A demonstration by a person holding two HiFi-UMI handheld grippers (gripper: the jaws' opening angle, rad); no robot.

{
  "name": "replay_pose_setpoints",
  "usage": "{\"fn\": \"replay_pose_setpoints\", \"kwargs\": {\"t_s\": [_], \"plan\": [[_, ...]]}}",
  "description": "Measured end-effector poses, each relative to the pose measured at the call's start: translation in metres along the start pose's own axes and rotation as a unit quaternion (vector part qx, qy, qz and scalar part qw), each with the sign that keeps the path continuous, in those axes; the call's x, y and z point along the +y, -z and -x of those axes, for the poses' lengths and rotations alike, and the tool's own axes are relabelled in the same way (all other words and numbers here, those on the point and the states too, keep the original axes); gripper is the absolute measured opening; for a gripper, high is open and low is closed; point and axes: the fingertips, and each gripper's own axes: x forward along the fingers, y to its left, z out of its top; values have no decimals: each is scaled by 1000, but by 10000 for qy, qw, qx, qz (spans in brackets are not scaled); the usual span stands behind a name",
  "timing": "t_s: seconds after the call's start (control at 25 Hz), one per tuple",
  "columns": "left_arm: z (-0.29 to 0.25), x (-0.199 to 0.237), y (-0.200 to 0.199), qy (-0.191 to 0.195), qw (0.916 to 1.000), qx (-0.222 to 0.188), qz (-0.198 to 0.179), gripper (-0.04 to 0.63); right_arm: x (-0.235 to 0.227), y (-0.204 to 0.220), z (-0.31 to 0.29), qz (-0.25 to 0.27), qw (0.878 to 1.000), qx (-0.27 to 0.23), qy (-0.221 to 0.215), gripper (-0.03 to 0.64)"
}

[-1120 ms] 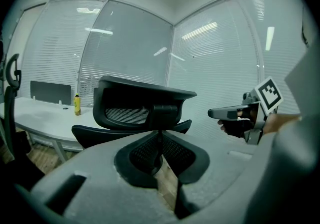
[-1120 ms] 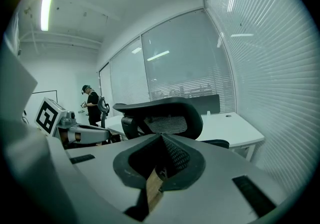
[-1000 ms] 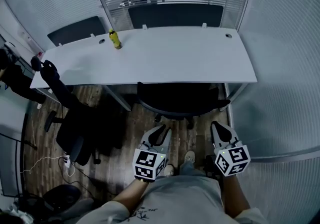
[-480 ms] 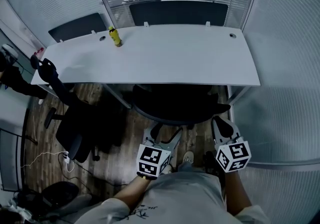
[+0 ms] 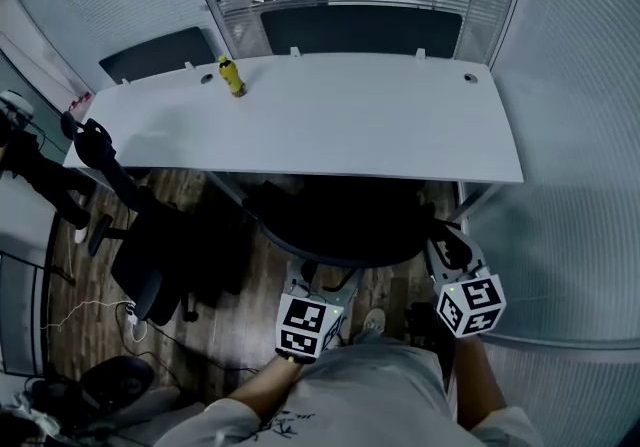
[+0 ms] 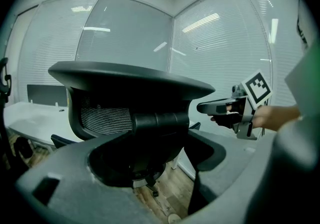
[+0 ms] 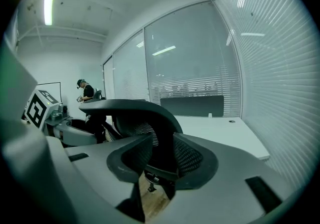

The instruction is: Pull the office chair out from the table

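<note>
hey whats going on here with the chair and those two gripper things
A person holds a gripper in each hand, standing behind the black office chair, which sits close against the near edge of the white table. The jaws of the left gripper and the right gripper have just been opening. Both stand open right at the chair's backrest and clamp nothing. The chair is not yet clear of the table.

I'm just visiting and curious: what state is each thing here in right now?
Office chair: partly under the table.
Left gripper: open, jaws just opened wider, chair back ahead, not gripped.
Right gripper: open, jaws just opening, chair's edge between them, not pinched.
Yellow bottle: upright on the table.
Second chair: parked at table's left end.
</note>
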Motion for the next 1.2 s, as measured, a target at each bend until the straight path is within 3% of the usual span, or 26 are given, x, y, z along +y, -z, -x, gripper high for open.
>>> {"fn": "replay_pose_setpoints", "kwargs": {"t_s": [0.44,0.8,1.2], "plan": [[5,13,-2,18,10000,6,-64,310,-7,-5,-33,290,9977,164,-598,184],[6,25,1,-156,9996,51,-217,310,12,-8,-44,688,9889,207,-1300,193],[8,26,5,-179,9993,109,-303,308,17,-5,-51,794,9905,268,-1089,219]]}}
